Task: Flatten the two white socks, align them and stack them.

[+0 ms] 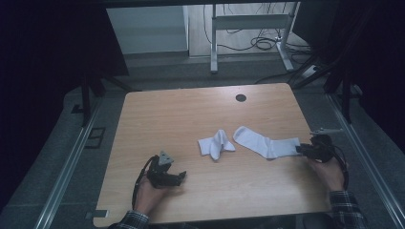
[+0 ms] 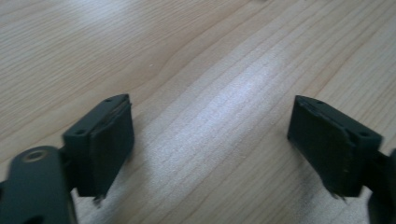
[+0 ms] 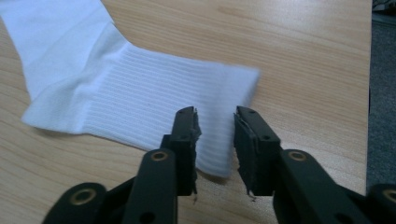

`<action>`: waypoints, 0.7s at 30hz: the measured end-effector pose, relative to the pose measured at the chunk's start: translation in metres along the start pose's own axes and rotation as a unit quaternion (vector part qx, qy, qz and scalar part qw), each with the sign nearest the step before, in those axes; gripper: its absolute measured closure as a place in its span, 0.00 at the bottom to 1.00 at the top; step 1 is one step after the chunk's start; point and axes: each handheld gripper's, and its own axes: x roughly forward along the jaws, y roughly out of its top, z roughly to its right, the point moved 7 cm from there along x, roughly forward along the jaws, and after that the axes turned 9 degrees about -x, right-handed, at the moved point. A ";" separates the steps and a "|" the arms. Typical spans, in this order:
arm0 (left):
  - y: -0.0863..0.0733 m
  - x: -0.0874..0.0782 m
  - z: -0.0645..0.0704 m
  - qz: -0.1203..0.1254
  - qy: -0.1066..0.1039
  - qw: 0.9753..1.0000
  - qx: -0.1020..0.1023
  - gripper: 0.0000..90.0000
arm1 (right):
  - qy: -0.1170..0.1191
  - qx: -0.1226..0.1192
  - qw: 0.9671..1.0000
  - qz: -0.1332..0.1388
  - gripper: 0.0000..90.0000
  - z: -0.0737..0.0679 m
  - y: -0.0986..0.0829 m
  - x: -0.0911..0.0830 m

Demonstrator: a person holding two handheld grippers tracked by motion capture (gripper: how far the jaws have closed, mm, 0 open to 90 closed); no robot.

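Lying flat on the desk (image 1: 191, 119), a white sock (image 3: 140, 102) is met at its ribbed cuff by the right tool (image 3: 215, 154); its jaws are narrowly parted around the cuff edge, not yet closed. A second, crumpled sock (image 1: 216, 144) is seen beyond. The left tool (image 2: 210, 149) is held wide open over bare wood, empty. No pairing appears done yet.
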 end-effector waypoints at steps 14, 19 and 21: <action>0.056 0.004 0.062 0.037 -0.079 0.996 0.015 0.51 | -0.002 -0.002 1.000 0.016 0.63 -0.003 0.001 -0.005; 0.077 0.019 0.097 0.027 -0.101 0.994 0.040 0.60 | -0.004 -0.002 1.000 0.020 0.63 -0.001 0.000 -0.007; 0.085 0.026 0.108 0.023 -0.100 0.993 0.053 0.64 | -0.003 -0.001 1.000 0.021 0.63 -0.001 0.000 -0.007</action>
